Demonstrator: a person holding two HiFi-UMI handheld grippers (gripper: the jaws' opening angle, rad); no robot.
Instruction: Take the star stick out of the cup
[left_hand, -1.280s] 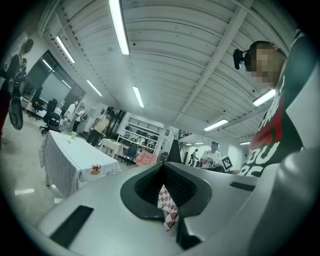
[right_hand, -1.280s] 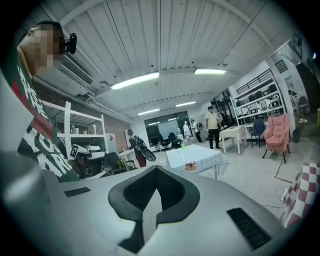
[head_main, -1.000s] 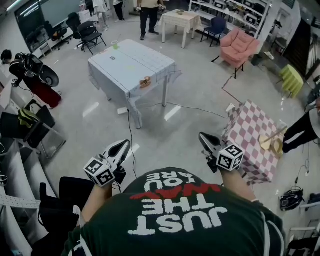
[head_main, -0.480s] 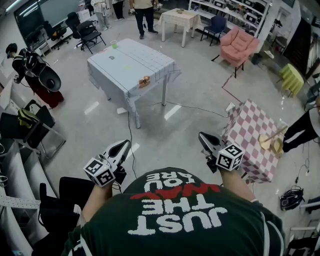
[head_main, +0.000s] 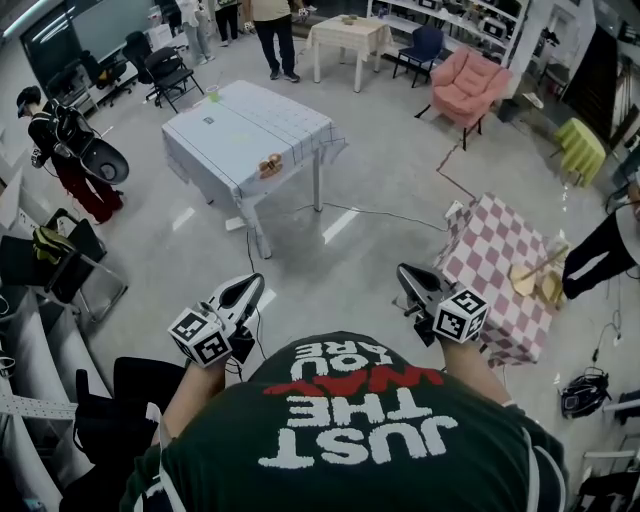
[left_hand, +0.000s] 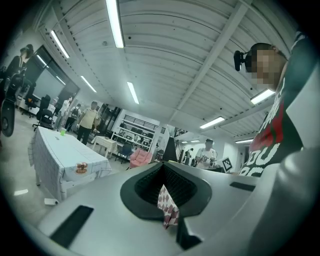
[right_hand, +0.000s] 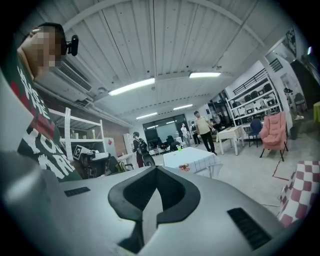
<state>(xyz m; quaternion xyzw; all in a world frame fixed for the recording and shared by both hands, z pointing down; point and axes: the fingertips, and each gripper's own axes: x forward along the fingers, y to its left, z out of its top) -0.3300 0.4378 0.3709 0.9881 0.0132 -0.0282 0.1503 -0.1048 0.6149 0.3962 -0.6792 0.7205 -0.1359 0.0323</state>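
Note:
A small green cup (head_main: 212, 95) stands at the far end of the grid-cloth table (head_main: 240, 130), well across the floor from me; it is too small to make out a star stick in it. A brown wooden thing (head_main: 268, 165) sits at that table's near edge. My left gripper (head_main: 254, 282) and right gripper (head_main: 401, 269) are held close to my chest, both shut with nothing in them. The left gripper view shows the same table (left_hand: 55, 150), the cup (left_hand: 63, 131) and my left gripper (left_hand: 164, 175). The right gripper view shows the table (right_hand: 192, 157) beyond my right gripper (right_hand: 156, 172).
A pink checked table (head_main: 495, 255) with wooden pieces (head_main: 535, 280) stands close at my right. A cable (head_main: 255, 250) runs over the floor ahead. Black chairs (head_main: 60, 270) line the left. People stand at the back (head_main: 272, 30) and left (head_main: 70, 150). A pink armchair (head_main: 465, 90) sits back right.
The grid-cloth table has slid down and left in the head view as I move. The person at the left has come further into view. Both grippers stay shut at my chest.

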